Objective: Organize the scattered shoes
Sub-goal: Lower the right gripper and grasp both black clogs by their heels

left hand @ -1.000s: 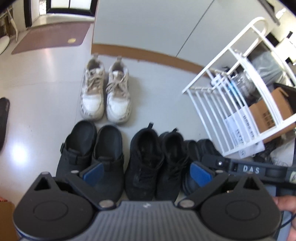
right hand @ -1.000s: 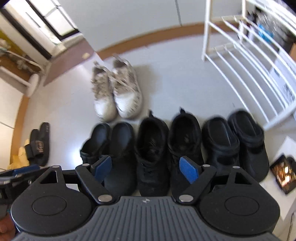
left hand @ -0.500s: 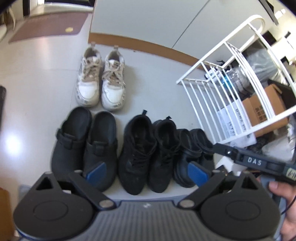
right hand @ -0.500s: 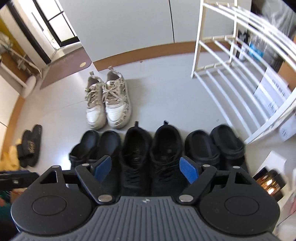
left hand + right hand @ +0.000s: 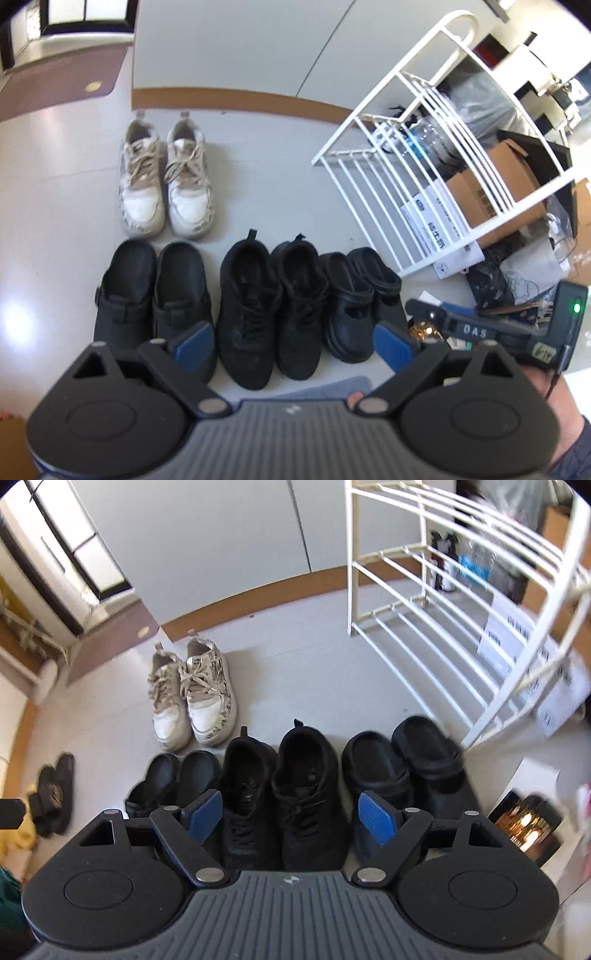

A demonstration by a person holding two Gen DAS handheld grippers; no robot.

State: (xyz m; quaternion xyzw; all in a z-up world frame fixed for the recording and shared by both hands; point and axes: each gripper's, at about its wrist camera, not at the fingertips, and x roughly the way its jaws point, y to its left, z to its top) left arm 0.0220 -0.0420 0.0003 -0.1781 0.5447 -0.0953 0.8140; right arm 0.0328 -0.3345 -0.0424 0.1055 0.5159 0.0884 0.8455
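Three black pairs stand in a row on the pale floor: strap clogs (image 5: 151,291) at the left, lace-up sneakers (image 5: 273,306) in the middle, chunky clogs (image 5: 358,299) at the right. Behind the row, a white sneaker pair (image 5: 166,188) sits near the wall. My left gripper (image 5: 293,347) hovers open over the row's near edge, its jaws easing inward with nothing between them. My right gripper (image 5: 291,814) is open and empty above the lace-up sneakers (image 5: 280,782), with the chunky clogs (image 5: 402,764) to its right. A hand (image 5: 554,387) holds it at the left wrist view's right edge.
A white wire shoe rack (image 5: 406,177) stands at the right, with a cardboard box (image 5: 495,192), papers and bags behind it. A pair of dark slides (image 5: 51,794) lies far left. A small dark box (image 5: 524,827) with lights sits right of the row.
Both grippers have drawn back from the row, so the shoes look smaller and farther. The right view has swung toward the rack. The left jaws have narrowed slightly.
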